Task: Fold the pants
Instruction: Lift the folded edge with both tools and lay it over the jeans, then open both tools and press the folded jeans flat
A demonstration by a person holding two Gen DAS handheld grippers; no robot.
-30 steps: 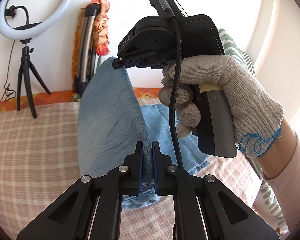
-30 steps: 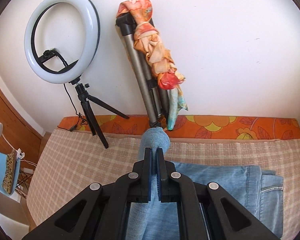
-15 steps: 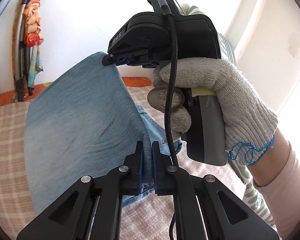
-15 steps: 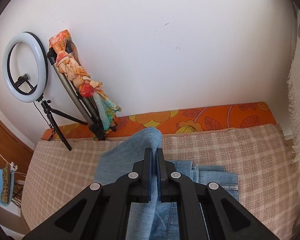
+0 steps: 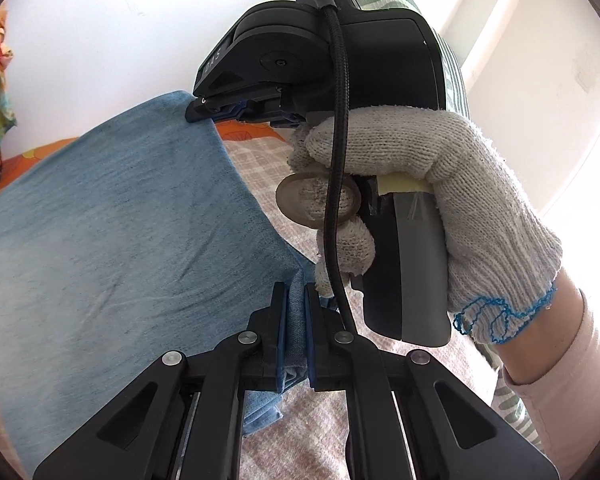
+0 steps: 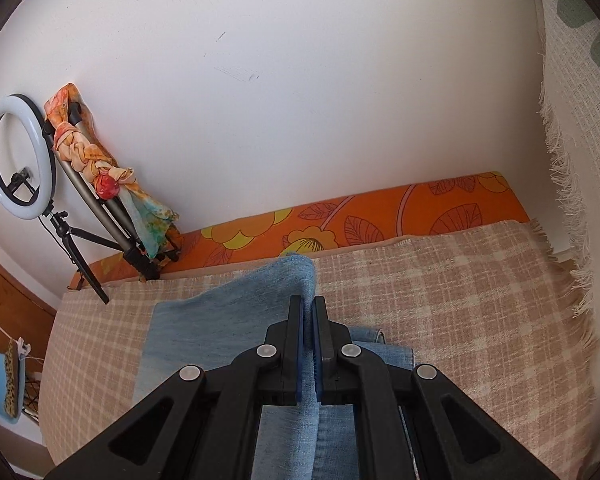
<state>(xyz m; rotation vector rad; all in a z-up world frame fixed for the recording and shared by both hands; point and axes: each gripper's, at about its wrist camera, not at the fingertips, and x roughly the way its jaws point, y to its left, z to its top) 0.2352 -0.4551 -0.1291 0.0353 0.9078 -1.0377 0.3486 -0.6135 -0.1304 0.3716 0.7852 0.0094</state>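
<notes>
So the setup was a bed covered with a beige-and-cream checked blanket (image 6: 440, 300), pushed against a plain white wall (image 6: 300, 100), with an orange flower-print mattress edge (image 6: 380, 216) running along the far side. Over on the far left stood a white ring light on a small black tripod (image 6: 18, 156), and right beside it a folded grey tripod with a colourful scarf knotted round it (image 6: 96, 160). A fringed cream curtain (image 6: 572, 200) hung down on the right.

The light blue denim pants (image 6: 220, 320) were spread on the blanket, with one layer lifted up off the rest. The left gripper (image 5: 296, 312) was clamped tight on the near edge of that raised denim, fabric sandwiched between its blue pads. The right gripper (image 5: 216, 112), held in a grey knitted glove (image 5: 460, 200), was pinching the far corner of the same layer, so the cloth stretched between the two like a sheet. In the right wrist view the denim bunched up over the pressed-together fingers.
</notes>
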